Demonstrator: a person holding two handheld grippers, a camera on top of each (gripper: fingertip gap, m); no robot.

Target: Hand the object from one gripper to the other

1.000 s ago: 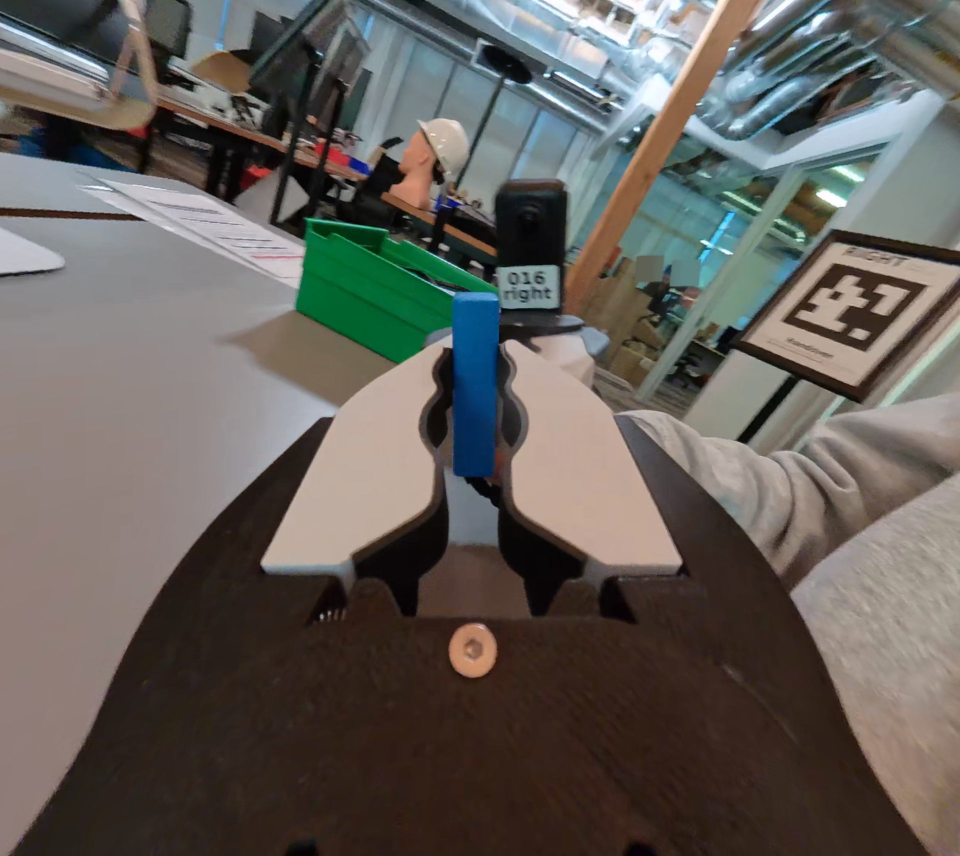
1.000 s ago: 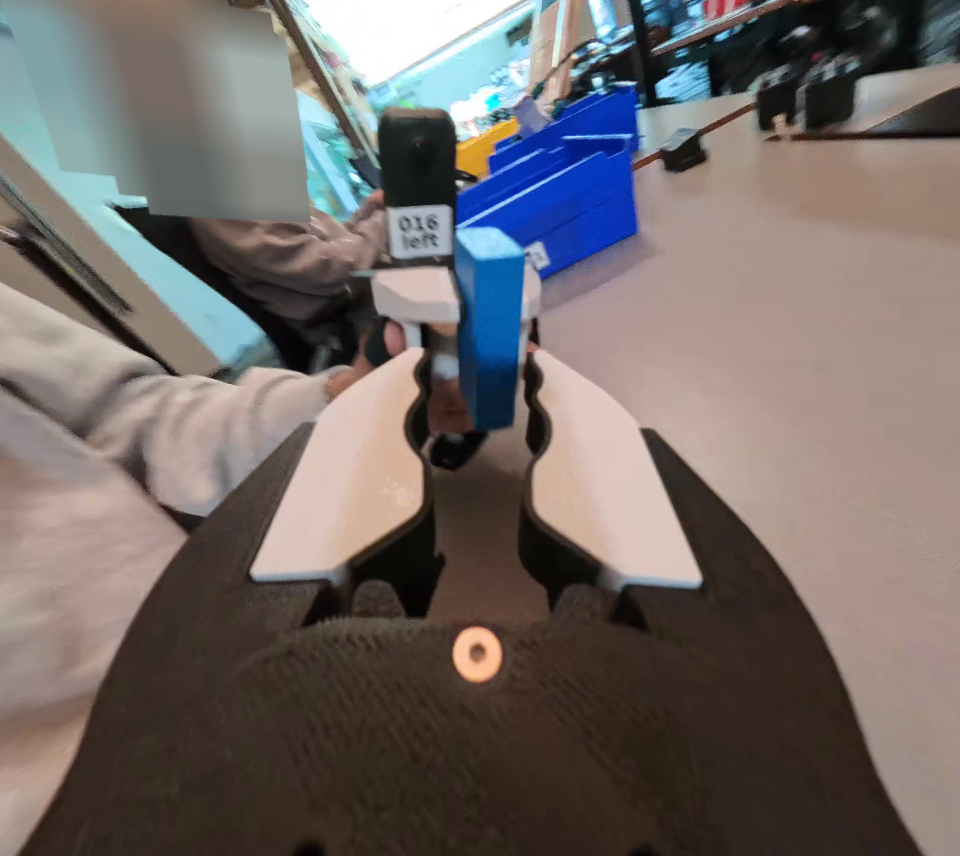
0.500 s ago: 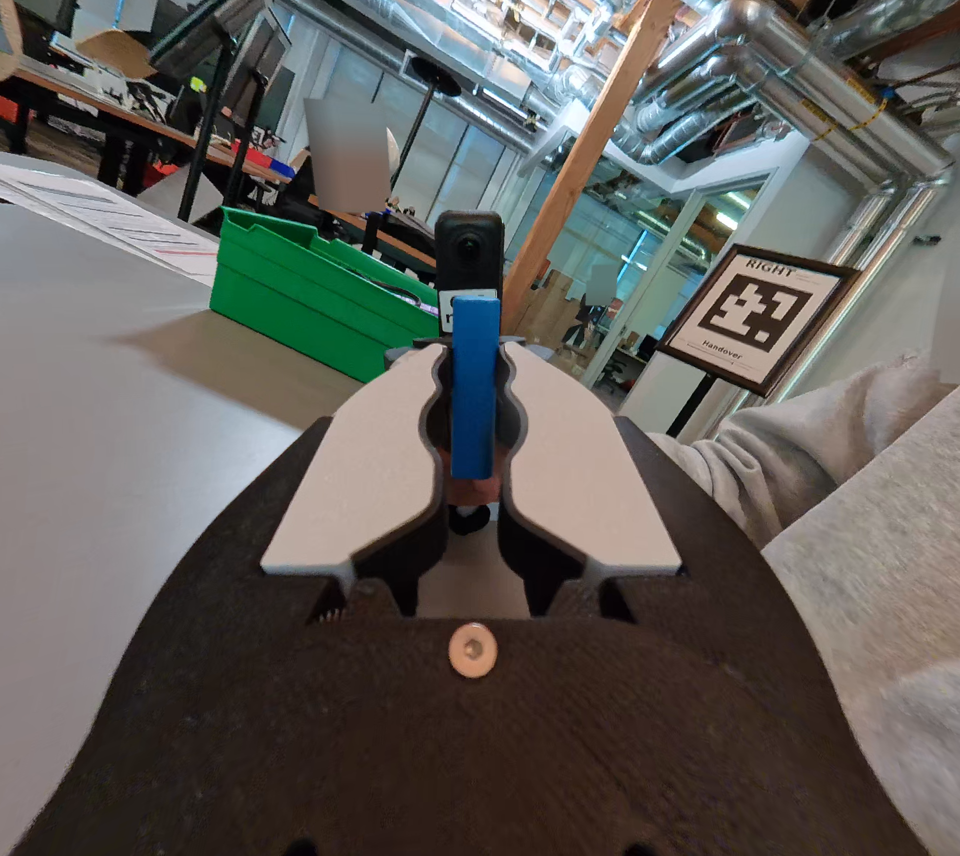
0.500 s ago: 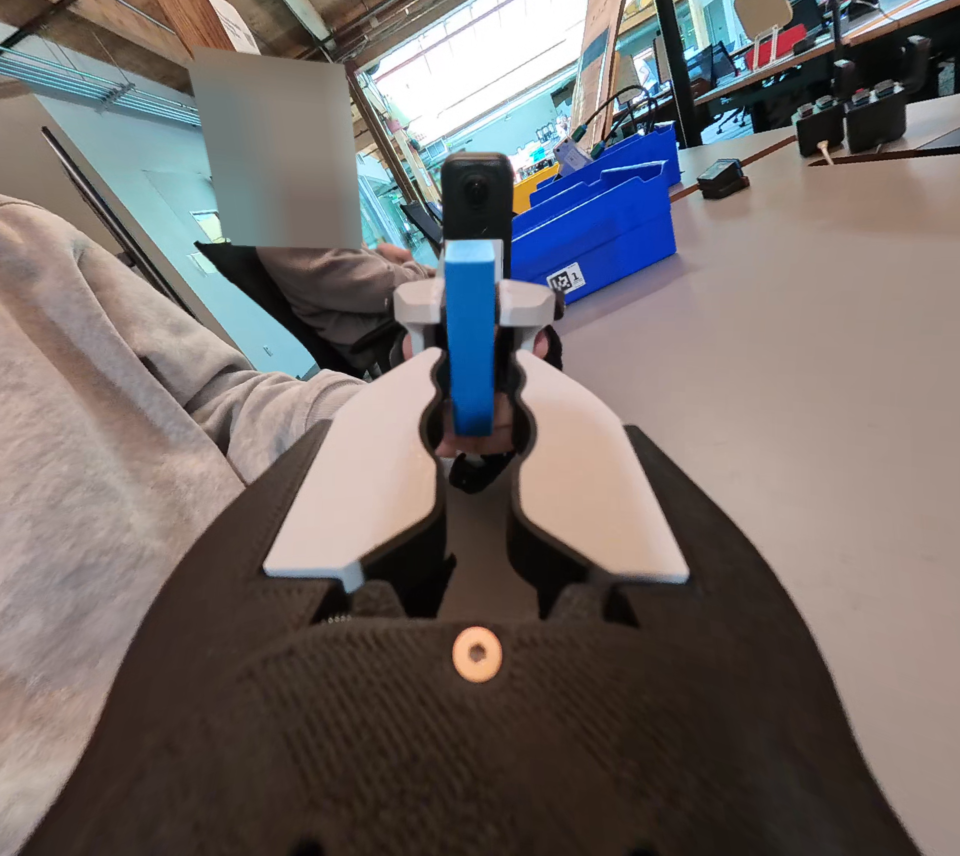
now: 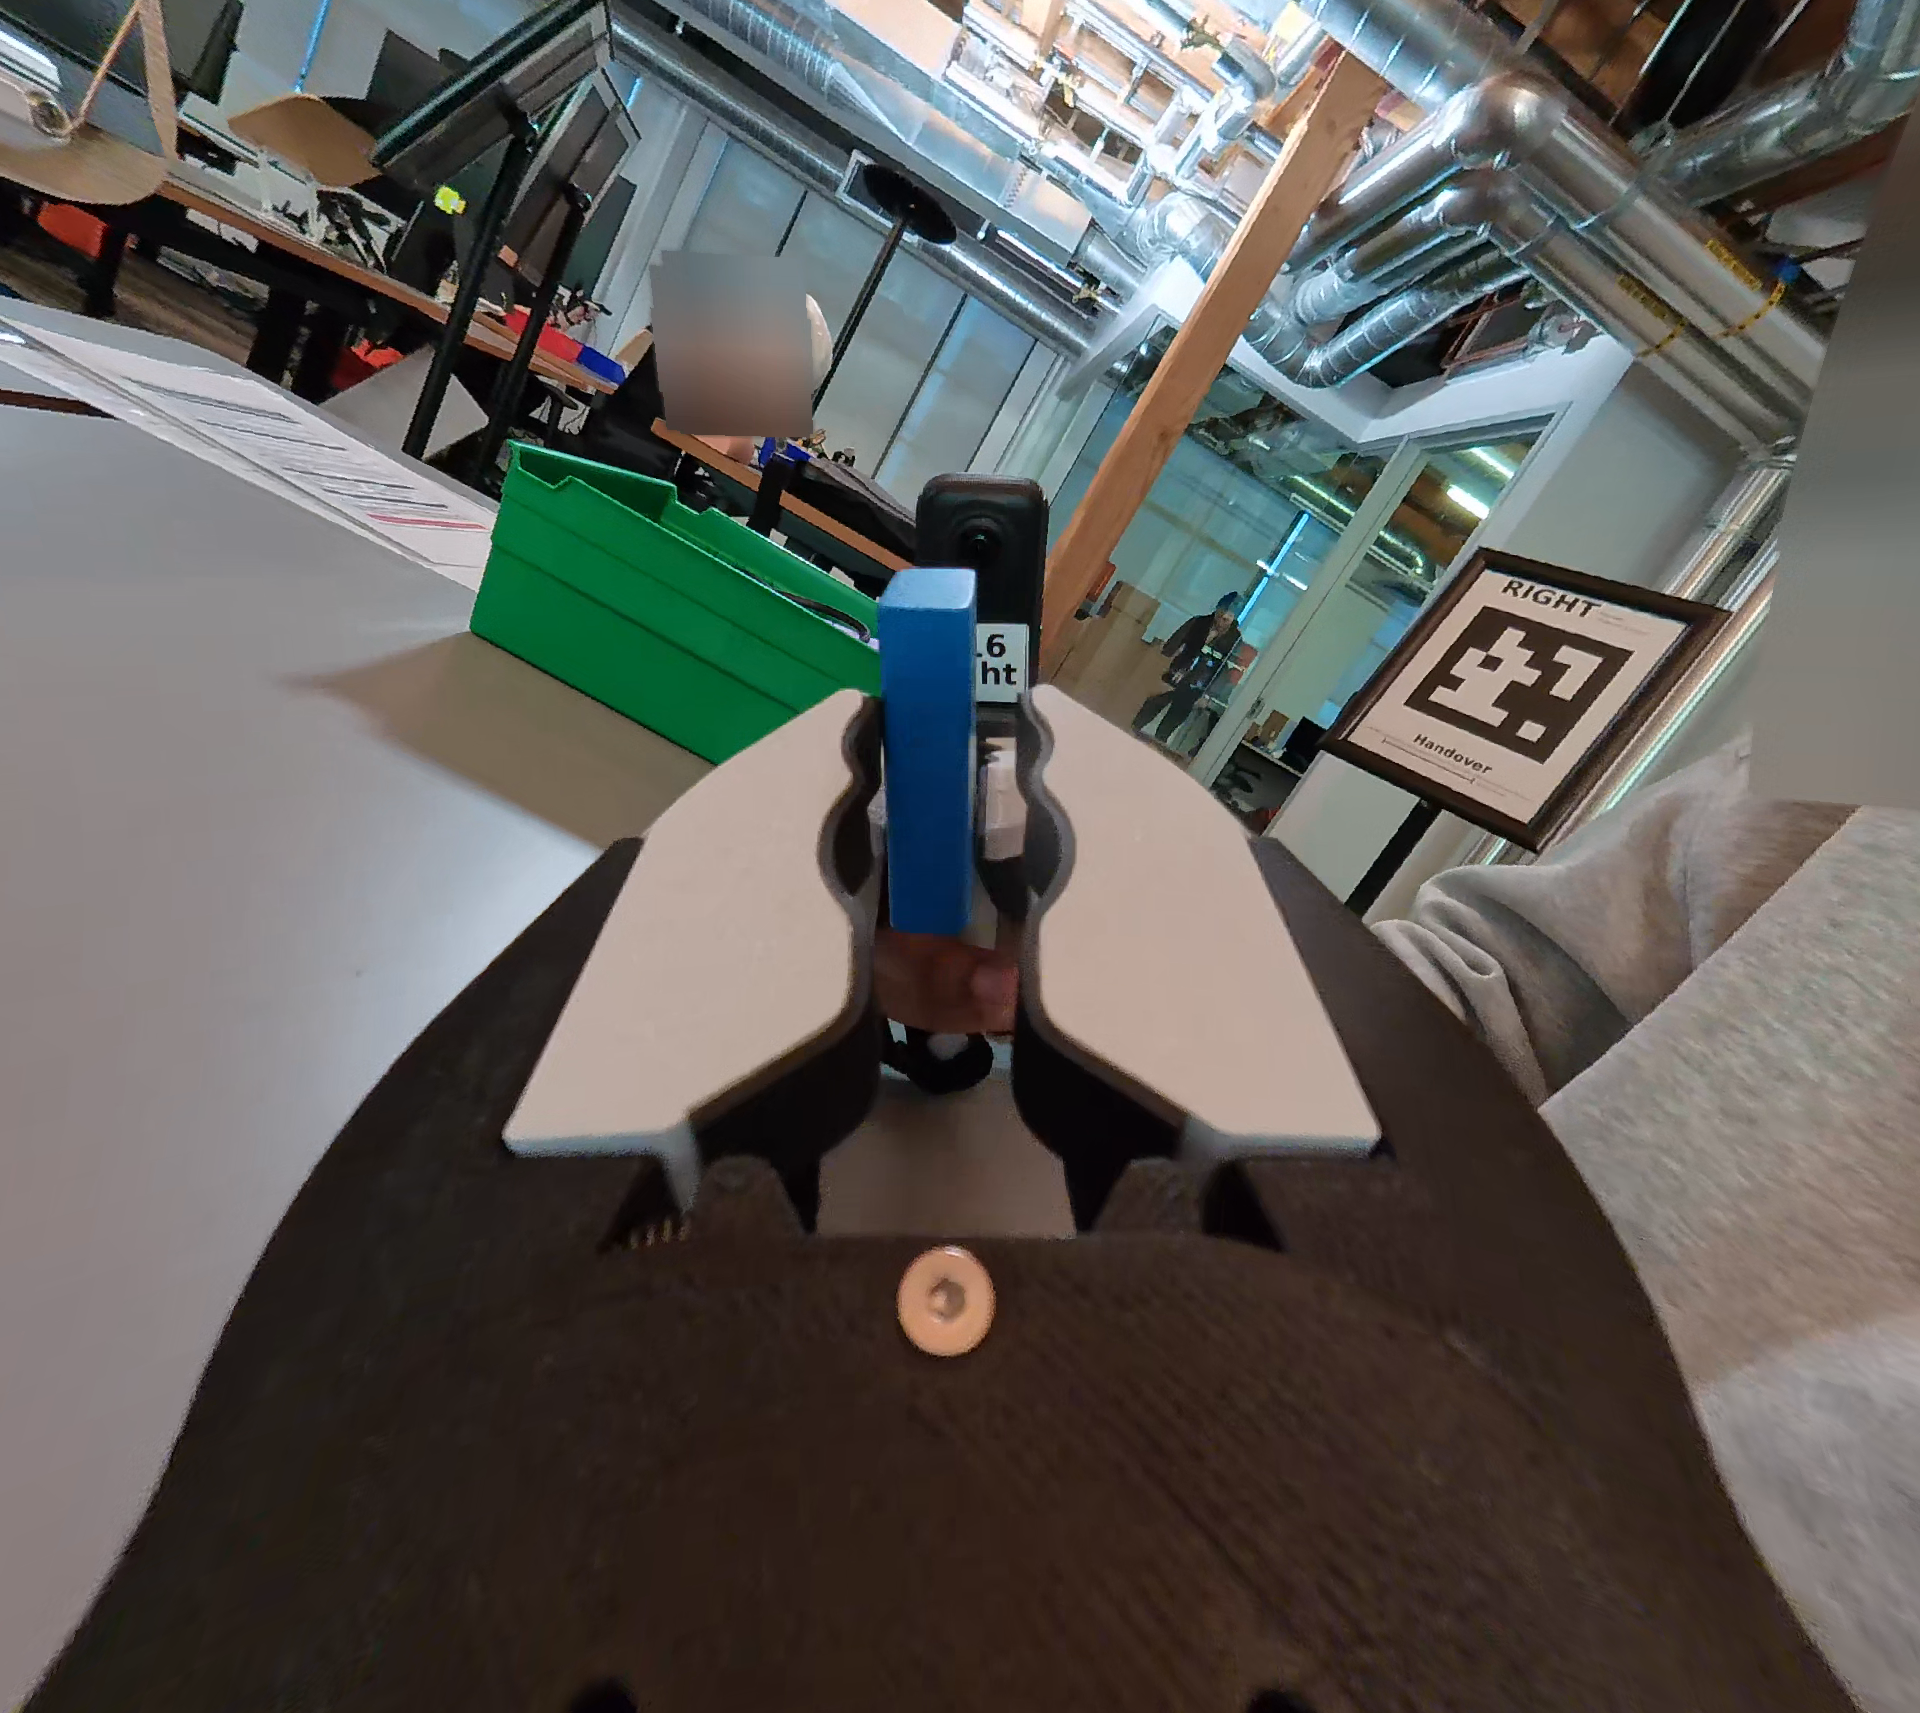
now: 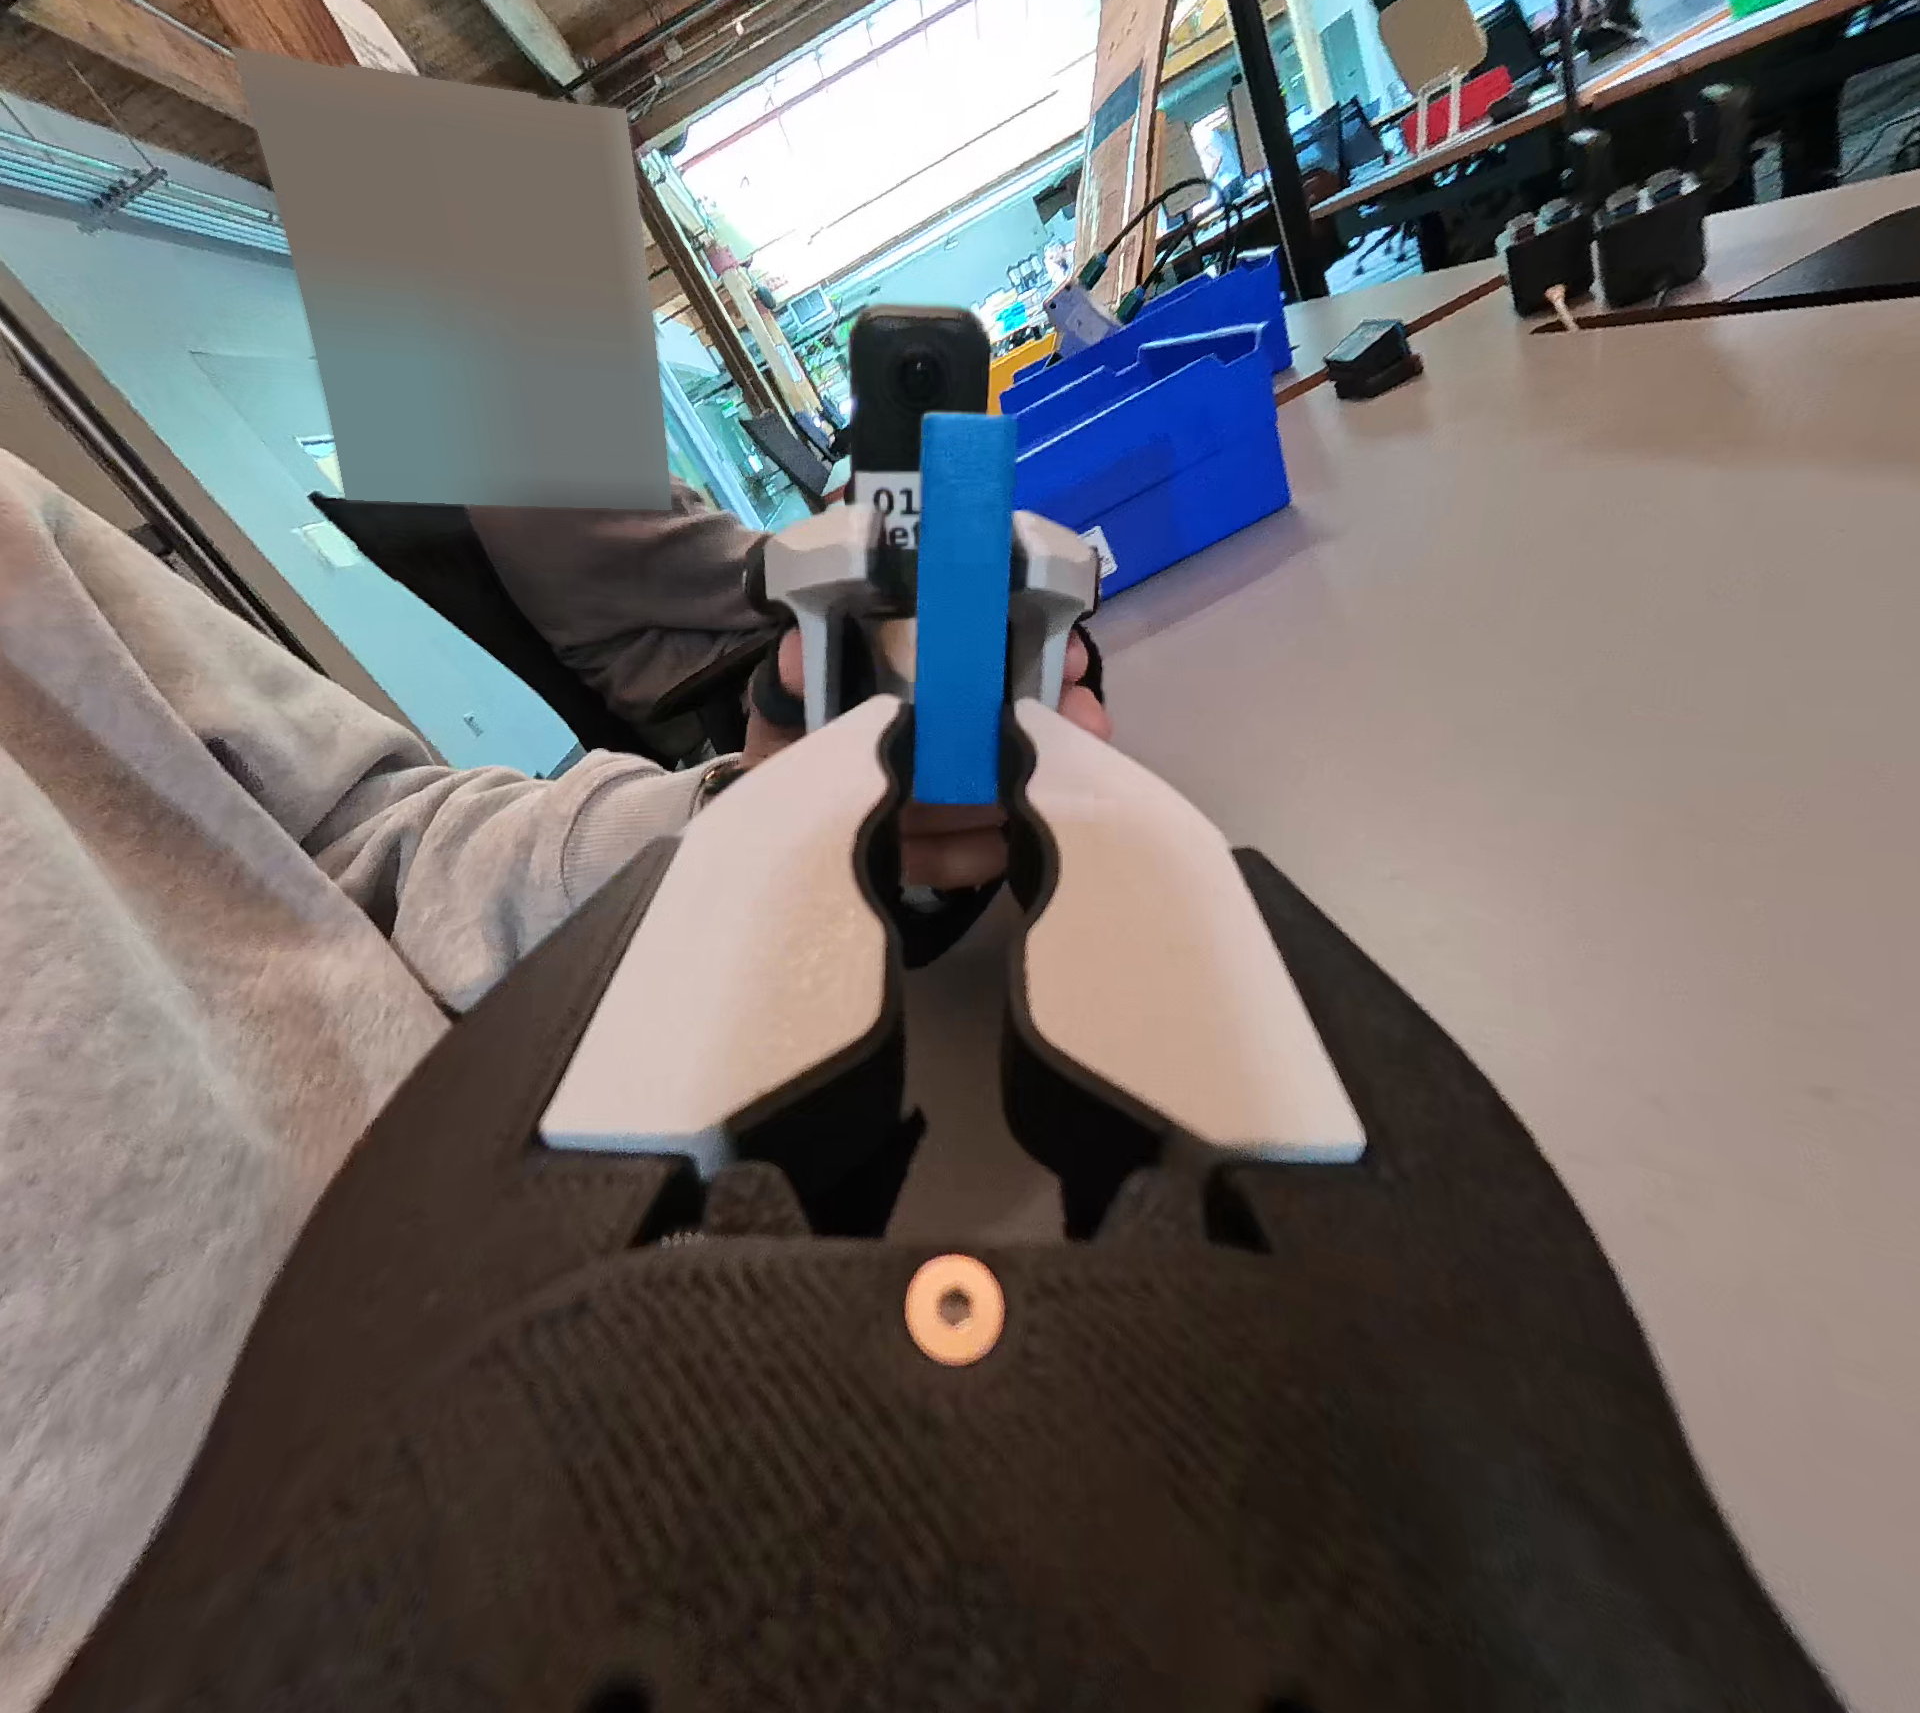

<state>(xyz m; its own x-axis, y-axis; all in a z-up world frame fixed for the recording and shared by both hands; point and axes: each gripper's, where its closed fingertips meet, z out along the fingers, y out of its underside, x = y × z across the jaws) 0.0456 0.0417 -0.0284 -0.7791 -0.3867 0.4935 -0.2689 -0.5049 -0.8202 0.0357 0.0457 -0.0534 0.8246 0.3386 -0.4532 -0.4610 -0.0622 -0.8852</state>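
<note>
A workshop with exposed metal ducts and timber beams surrounds a wide grey tabletop. A green bin sits far left in the left wrist view; blue bins sit far right in the right wrist view. A framed sign with a black-and-white marker stands at the right.

The two grippers face each other above the tabletop, nose to nose, with an upright blue block between them, which suits a handover in mid-air. The left gripper has its jaws spread: a gap shows on the block's right side, so it appears to have let go or be about to. The right gripper has its jaws pinching the block's lower end, both inner edges against the blue faces. The block therefore seems to rest with the right gripper now.

The block hides part of each opposing gripper's camera and label. The hand behind each gripper is mostly covered, and grey sleeves run off the frame edges.
</note>
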